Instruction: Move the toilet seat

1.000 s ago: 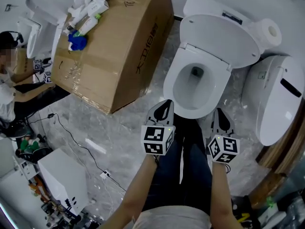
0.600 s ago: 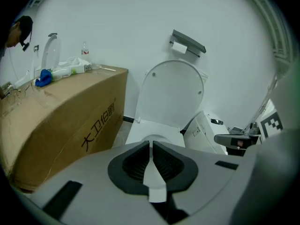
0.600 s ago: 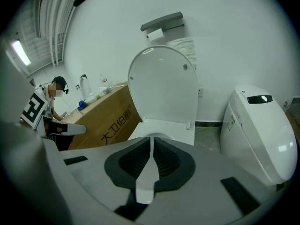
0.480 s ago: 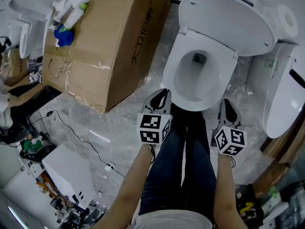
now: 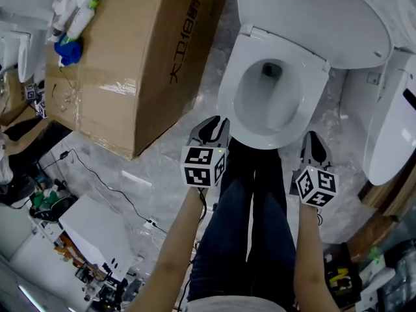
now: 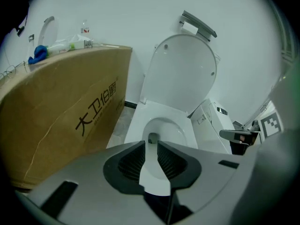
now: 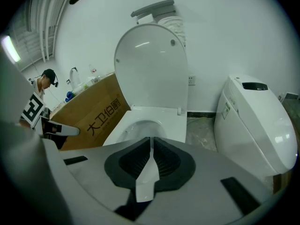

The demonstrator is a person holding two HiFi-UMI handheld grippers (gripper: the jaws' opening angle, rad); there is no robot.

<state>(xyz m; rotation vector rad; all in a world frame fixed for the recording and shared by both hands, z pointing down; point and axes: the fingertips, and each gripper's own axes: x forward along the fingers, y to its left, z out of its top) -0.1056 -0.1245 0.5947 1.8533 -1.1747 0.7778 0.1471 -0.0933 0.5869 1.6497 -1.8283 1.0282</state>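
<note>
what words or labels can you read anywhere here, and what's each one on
"大卫伯爵": black print on the side of the box.
Sticker on the closed toilet: too small to read.
Tubes on top of the box: print too blurred to read.
Nothing else is readable.

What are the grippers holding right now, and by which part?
Nothing. The left gripper has just been opening its fingers, nothing between them; the right gripper is shut, empty.
</note>
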